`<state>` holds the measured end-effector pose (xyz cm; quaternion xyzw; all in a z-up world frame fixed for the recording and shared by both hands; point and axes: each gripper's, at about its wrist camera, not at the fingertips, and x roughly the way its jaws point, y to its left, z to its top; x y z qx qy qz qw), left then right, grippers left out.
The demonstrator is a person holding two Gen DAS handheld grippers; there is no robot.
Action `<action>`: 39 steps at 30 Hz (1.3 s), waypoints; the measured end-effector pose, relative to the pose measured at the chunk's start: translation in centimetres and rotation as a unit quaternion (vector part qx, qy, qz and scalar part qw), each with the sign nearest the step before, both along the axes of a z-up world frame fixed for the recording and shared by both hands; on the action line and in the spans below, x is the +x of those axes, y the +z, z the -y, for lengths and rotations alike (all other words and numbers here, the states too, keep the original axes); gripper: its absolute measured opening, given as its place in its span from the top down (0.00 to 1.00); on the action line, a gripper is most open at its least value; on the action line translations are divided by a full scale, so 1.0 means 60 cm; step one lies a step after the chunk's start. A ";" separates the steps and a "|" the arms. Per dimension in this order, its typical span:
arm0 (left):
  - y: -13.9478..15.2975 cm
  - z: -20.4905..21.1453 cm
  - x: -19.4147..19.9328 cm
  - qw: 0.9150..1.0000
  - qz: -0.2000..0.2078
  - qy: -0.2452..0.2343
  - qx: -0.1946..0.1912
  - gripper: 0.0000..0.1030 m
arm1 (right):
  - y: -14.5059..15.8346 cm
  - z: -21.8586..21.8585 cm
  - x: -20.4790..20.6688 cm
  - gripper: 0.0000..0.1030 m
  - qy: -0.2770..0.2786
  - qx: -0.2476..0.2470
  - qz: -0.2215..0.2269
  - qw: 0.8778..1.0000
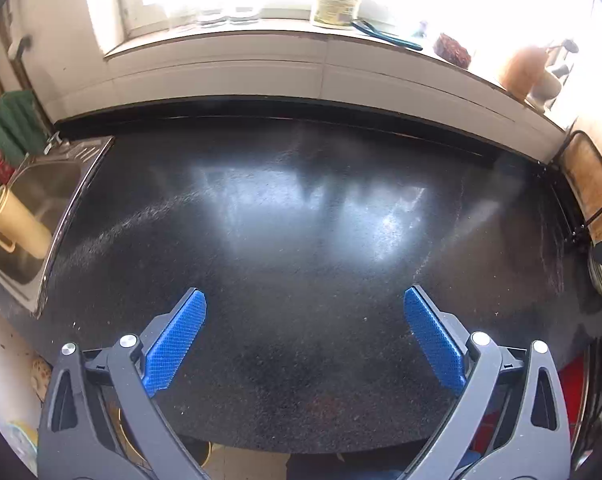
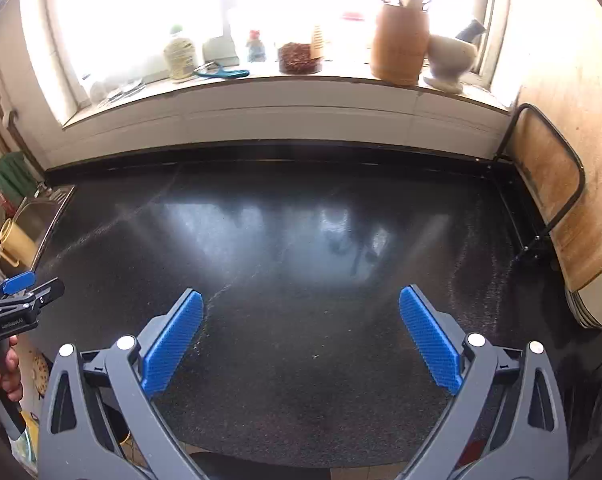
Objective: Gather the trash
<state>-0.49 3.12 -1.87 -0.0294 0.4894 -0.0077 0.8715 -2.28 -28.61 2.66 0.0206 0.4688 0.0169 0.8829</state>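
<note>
Hovering over a dark speckled tabletop [image 1: 301, 220], we hold the left gripper [image 1: 305, 300] and right gripper [image 2: 301, 300] spread wide, both empty. No trash is visible; closing blindly would likely grab nothing.

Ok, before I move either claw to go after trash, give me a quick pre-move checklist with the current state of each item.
1. Left claw open and holding nothing: ok, blue pads wide apart over the countertop.
2. Right claw open and holding nothing: ok.
3. Trash target located: not ok, no wrapper or scrap shows on the dark counter in either view, only fine specks.
4. Bin or bag to drop trash into: cannot tell, none in view.
5. Obstacles nearby: ok, the sink with a yellow jug lies far left, the wooden board leans at far right.
6. Claws apart from each other: ok, the left one shows only at the right view's left edge.
</note>
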 end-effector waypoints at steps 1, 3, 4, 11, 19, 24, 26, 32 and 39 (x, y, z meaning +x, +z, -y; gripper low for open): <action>0.000 0.003 0.005 1.000 -0.002 -0.001 0.004 0.06 | 0.001 0.008 -0.002 0.08 -0.004 0.004 0.000 1.000; 0.001 0.006 0.008 1.000 -0.003 -0.004 0.010 0.06 | 0.003 0.023 -0.001 0.08 -0.007 0.008 0.000 1.000; 0.002 0.012 0.004 1.000 -0.002 -0.005 0.014 0.06 | 0.004 0.026 0.000 0.08 -0.007 0.008 0.001 1.000; 0.000 0.018 0.005 1.000 -0.003 -0.002 0.018 0.06 | 0.001 0.020 0.023 0.07 0.001 0.004 0.000 1.000; -0.005 0.019 0.000 1.000 -0.007 0.003 0.019 0.06 | 0.000 0.018 0.026 0.07 0.006 0.003 -0.002 1.000; -0.005 0.016 -0.003 1.000 -0.007 0.004 0.017 0.06 | 0.000 0.017 0.028 0.07 0.012 0.002 -0.003 1.000; -0.004 0.015 -0.004 1.000 -0.006 0.004 0.016 0.06 | 0.001 0.017 0.025 0.08 0.012 0.003 -0.002 1.000; -0.001 0.017 -0.004 1.000 -0.004 0.005 0.015 0.06 | 0.002 0.016 0.024 0.08 0.013 0.002 -0.003 1.000; 0.002 0.019 -0.004 1.000 -0.005 0.003 0.016 0.06 | -0.001 0.020 0.020 0.07 0.012 0.003 -0.004 1.000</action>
